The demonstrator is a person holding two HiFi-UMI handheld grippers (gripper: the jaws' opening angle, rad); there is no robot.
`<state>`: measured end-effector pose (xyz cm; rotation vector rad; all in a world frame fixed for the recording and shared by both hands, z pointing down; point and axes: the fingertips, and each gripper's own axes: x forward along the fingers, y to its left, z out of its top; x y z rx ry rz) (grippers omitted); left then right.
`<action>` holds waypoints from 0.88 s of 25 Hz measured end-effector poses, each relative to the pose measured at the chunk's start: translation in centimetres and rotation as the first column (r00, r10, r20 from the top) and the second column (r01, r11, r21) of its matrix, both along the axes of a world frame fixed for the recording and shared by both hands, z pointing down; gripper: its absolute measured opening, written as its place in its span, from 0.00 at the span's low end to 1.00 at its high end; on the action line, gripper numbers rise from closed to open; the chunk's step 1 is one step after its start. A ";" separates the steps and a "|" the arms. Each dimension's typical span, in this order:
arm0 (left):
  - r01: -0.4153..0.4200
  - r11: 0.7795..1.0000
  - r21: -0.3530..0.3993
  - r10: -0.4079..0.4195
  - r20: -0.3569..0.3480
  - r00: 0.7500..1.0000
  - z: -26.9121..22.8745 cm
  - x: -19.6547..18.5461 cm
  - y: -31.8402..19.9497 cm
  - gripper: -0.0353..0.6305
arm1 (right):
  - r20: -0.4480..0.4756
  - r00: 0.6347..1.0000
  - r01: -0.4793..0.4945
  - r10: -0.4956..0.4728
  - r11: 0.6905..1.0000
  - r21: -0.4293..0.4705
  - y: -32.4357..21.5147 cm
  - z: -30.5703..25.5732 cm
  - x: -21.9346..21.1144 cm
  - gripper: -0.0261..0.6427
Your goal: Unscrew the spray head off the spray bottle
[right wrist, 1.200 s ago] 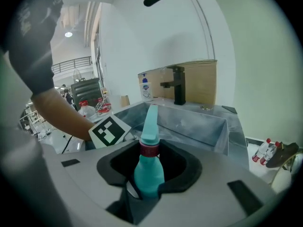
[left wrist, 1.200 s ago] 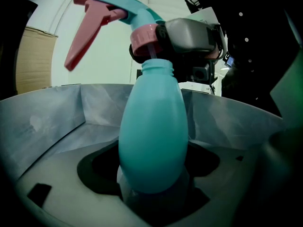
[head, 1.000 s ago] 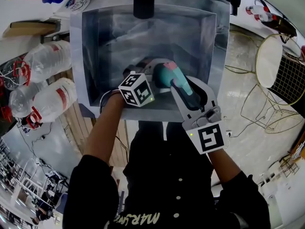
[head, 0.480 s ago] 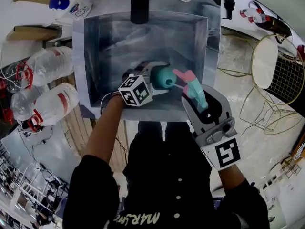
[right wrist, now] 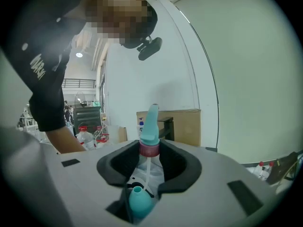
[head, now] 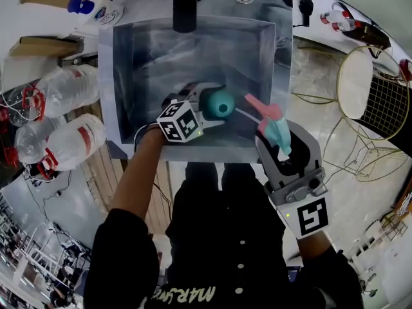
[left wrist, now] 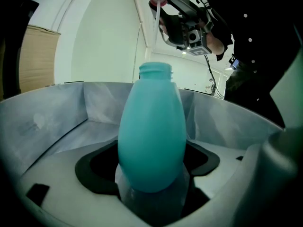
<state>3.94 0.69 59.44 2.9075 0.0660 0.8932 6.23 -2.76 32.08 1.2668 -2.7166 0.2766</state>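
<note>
My left gripper (head: 205,108) is shut on the teal spray bottle (head: 217,103) over the sink. In the left gripper view the bottle (left wrist: 151,136) fills the middle, its threaded neck (left wrist: 155,71) bare and open. My right gripper (head: 275,134) is shut on the spray head (head: 273,124), teal with a pink collar and trigger, held apart from the bottle to its right. A thin white dip tube (head: 244,114) runs from the head back to the bottle's mouth. The right gripper view shows the head (right wrist: 150,126) between the pads, the tube (right wrist: 146,174) and the bottle (right wrist: 139,200) below.
A steel sink (head: 129,56) lies under both grippers, with a black faucet (head: 184,5) at its far side. Clear plastic bottles (head: 71,82) lie to the left of it. A gold wire chair (head: 367,82) stands to the right. A white bottle with a blue cap (head: 90,2) is at the far left.
The spray head was on the bottle a second ago. My right gripper has drawn it off to the right and toward the person, pulling the dip tube out. The left gripper barely moved.
</note>
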 end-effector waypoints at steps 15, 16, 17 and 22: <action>0.149 0.968 0.201 -0.174 0.114 0.978 -8.8 -8.4 -2.5 0.65 | -0.074 0.995 -0.055 0.060 0.996 0.073 0.3 -3.5 2.7 0.26; 0.196 0.952 0.234 -0.228 0.119 0.966 -10.1 -9.9 -2.9 0.65 | -0.075 0.995 -0.059 0.065 0.995 0.082 0.4 -3.8 2.8 0.25; 0.248 0.931 0.269 -0.287 0.117 0.951 -11.4 -11.3 -3.1 0.64 | -0.074 0.995 -0.062 0.068 0.994 0.090 0.6 -4.1 2.8 0.25; 0.647 0.743 0.173 -0.651 -0.039 0.758 -18.9 -16.1 -4.4 0.10 | -0.034 0.996 -0.083 0.087 0.991 0.101 1.3 -5.1 3.0 0.25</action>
